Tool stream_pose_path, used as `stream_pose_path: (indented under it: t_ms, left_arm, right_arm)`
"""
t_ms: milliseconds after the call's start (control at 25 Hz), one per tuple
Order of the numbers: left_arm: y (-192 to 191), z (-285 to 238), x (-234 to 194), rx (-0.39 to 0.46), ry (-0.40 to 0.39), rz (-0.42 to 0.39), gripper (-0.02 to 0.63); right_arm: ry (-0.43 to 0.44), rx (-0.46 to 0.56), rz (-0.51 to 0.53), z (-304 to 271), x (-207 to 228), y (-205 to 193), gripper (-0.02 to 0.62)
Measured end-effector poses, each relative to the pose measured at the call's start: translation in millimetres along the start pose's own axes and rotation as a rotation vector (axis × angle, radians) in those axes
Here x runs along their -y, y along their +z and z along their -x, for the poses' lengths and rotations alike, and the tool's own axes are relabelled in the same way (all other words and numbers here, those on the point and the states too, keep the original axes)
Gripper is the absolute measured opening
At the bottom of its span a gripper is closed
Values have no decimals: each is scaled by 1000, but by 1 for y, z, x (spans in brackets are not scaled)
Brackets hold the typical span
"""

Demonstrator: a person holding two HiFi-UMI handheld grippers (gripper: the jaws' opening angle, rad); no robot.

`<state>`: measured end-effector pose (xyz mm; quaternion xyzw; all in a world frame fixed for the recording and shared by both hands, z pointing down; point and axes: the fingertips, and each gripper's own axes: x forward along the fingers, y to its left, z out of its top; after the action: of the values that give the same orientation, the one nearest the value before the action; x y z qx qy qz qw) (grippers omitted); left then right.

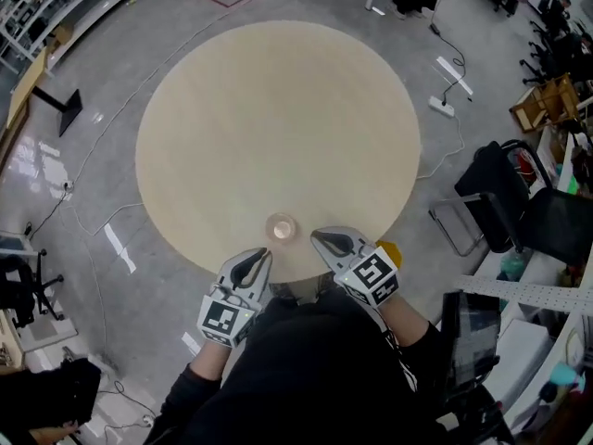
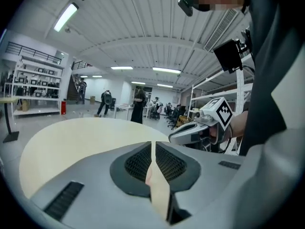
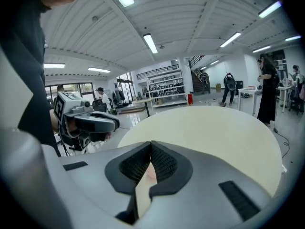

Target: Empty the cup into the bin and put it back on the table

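A small clear cup [image 1: 281,227] stands upright on the round wooden table [image 1: 278,119], close to its near edge. My left gripper [image 1: 266,254] hangs just in front and left of the cup, jaws shut with nothing in them. My right gripper [image 1: 315,237] is just right of the cup, also shut with nothing held. In the left gripper view the jaws [image 2: 152,149] meet in a thin line, and the right gripper [image 2: 190,130] shows beyond them. The right gripper view shows its jaws [image 3: 150,149] closed, with the left gripper [image 3: 90,120] at the left. No bin is clearly visible.
A yellow object [image 1: 390,249] peeks out beside the right gripper at the table's edge. Black chairs [image 1: 547,221] and a black bag [image 1: 491,179] stand on the right. Cables and a power strip [image 1: 443,107] lie on the floor beyond the table. People stand far off.
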<state>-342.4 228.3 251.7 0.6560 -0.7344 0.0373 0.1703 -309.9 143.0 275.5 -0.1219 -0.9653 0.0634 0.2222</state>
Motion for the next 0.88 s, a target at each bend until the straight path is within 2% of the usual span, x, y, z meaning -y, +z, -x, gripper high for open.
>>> stream_pose_path:
  t_ms: [120,280,520,880]
  left_arm:
    - [19,-1,20,41,-16,62,41]
    - [26,-7,33,53,-16,71,41]
    - [53,-14,46,102,-22,141,41]
    - [72,-8,51,155,-29,149,41]
  right_arm:
    - [19,75,-8,18,-5,26,15]
    - [33,152,18,35,-9,56,15]
    - [52,258,53,53,-19,76,17]
    - [32,284,31,53,-31,87,17]
